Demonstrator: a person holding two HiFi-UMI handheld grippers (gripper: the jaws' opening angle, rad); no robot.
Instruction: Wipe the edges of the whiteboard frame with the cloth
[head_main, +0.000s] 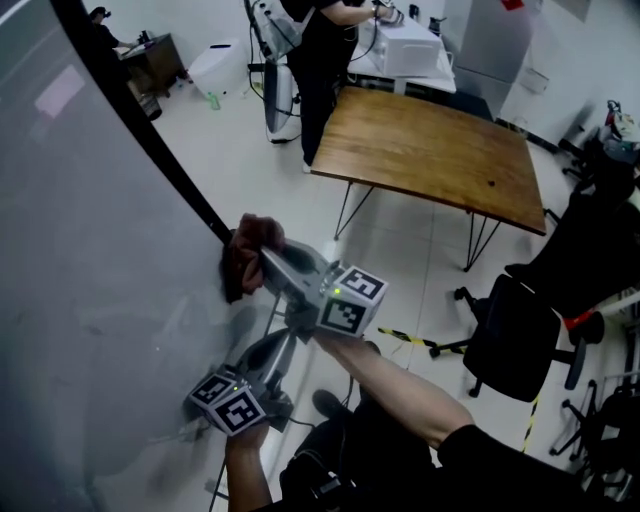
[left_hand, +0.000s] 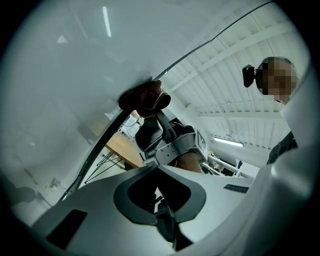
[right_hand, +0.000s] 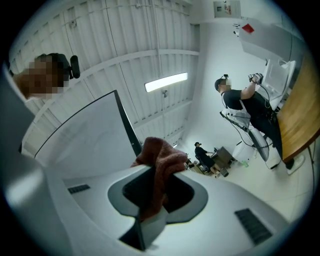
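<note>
At diagonal frame edge (head_main: 145, 125), bunched cloth (head_main: 248, 255)

Your head camera looks steeply down along the whiteboard frame (head_main: 150, 140) from close above. The camera on your left claw (left_hand: 156, 166) tilts upward from below, toward the cloth (left_hand: 145, 97) and the ceiling. The camera on your right claw (right_hand: 150, 171) sits just behind that cloth, also facing upward. All three views share the cloth and the frame.

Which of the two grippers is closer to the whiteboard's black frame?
Right. The right gripper holds the cloth against the frame; the left gripper, shut and empty, sits lower, apart from it.
</note>
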